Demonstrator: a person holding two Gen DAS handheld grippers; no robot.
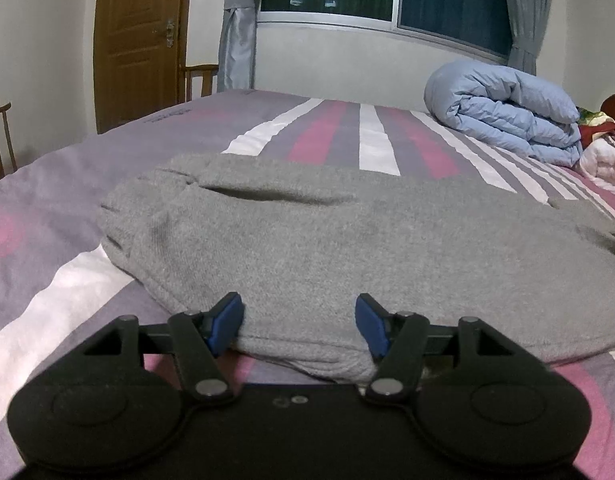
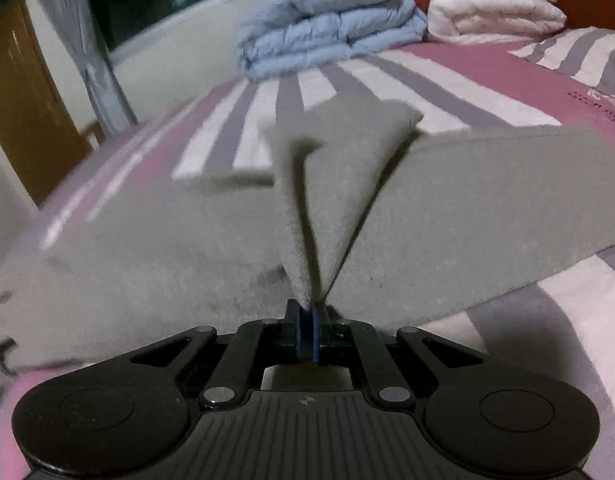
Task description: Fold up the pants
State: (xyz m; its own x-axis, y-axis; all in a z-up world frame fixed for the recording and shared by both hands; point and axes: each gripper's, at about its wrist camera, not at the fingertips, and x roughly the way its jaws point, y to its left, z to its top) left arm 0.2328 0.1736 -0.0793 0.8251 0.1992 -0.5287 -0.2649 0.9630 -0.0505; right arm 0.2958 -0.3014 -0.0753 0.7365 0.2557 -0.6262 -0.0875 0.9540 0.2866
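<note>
Grey fleece pants (image 1: 307, 248) lie folded lengthwise on the striped bed sheet (image 1: 47, 240). My left gripper (image 1: 299, 324) is open, its blue pads (image 1: 227, 322) on either side of the near folded edge, resting at the cloth. In the right wrist view the pants (image 2: 487, 216) spread left and right, and my right gripper (image 2: 307, 334) is shut on a pinched ridge of the grey cloth, lifting it off the bed (image 2: 447, 76). The view is blurred by motion.
A folded light-blue duvet (image 1: 503, 112) lies at the far right of the bed, also in the right wrist view (image 2: 327, 16), beside a white blanket (image 2: 495, 12). A wooden door (image 1: 139, 40), chairs (image 1: 199, 80), grey curtains and a window stand beyond.
</note>
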